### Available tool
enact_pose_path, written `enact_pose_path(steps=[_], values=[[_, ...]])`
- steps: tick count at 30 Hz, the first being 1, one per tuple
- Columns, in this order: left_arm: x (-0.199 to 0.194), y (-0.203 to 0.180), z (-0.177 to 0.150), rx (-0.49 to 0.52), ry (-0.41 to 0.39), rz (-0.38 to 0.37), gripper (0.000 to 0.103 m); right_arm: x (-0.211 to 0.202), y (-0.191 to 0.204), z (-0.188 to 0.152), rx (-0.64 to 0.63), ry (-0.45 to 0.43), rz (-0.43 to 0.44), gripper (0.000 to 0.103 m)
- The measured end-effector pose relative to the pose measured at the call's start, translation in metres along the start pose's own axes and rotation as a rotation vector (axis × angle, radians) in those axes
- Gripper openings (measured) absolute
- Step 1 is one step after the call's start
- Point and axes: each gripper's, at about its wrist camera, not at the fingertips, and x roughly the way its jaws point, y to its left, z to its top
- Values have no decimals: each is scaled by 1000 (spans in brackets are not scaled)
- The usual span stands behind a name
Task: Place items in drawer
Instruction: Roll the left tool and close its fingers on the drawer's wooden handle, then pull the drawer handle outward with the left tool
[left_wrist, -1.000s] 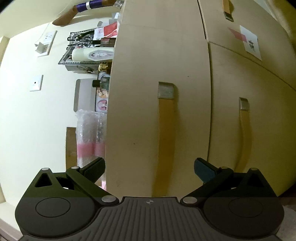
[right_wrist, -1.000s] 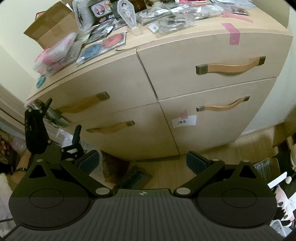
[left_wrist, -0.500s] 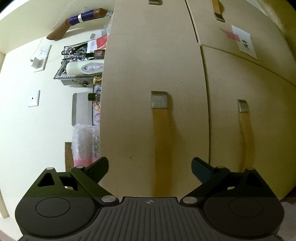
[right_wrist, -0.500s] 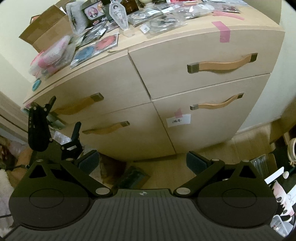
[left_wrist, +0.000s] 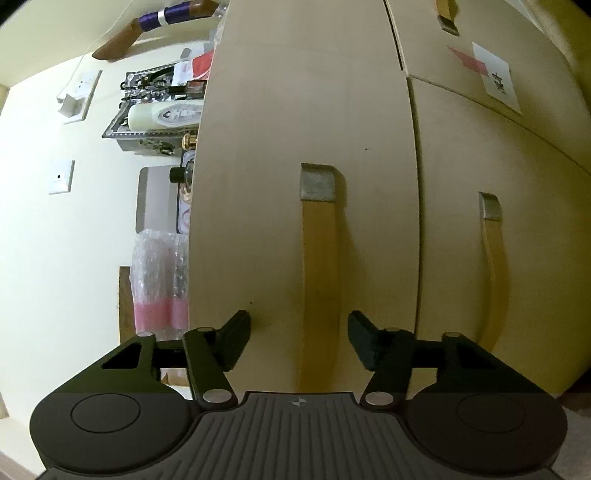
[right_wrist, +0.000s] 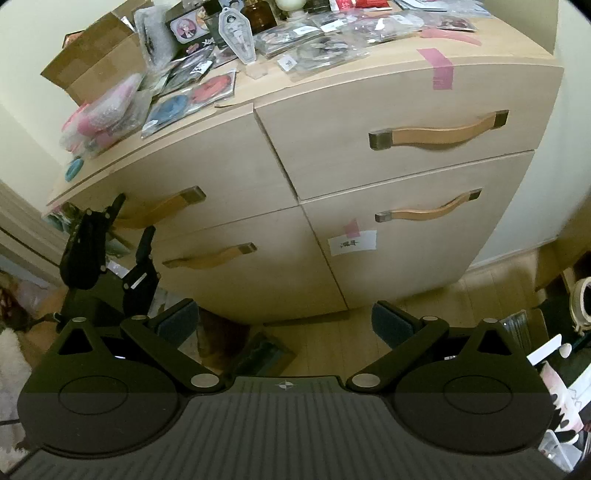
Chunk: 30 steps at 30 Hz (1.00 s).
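At 12 o'clock of the left gripper (left_wrist: 299, 332), dead ahead: upper-left drawer handle (left_wrist: 319, 280), long axis running 12–6 between the fingers (left_wrist: 232, 339). Fingers apart, straddling it, not clamped. Drawer shut. Right gripper (right_wrist: 284, 321) well back, fingers apart, empty. Items (right_wrist: 221, 85) on the dresser top. Left is nearer; likely closes, then pulls.

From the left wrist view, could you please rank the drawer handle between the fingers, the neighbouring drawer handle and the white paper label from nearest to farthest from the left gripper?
1. Drawer handle, between the left gripper's fingers.
2. Neighbouring handle, on the right.
3. White paper label, upper right.
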Motion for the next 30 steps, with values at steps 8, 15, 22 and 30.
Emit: enact_pose_path(steps=[8, 15, 22, 30], values=[[0, 0, 1, -18, 25, -39, 29, -1, -1, 0, -4, -7, -2, 103], [1, -2, 4, -13, 52, -61, 21, -1, -3, -2, -9, -8, 0, 103], [3, 5, 6, -64, 69, -103, 26, -3, -5, -4, -2, -13, 0, 103], [2, 7, 6, -61, 66, -84, 21, -3, -7, -5, -2, -15, 3, 103]])
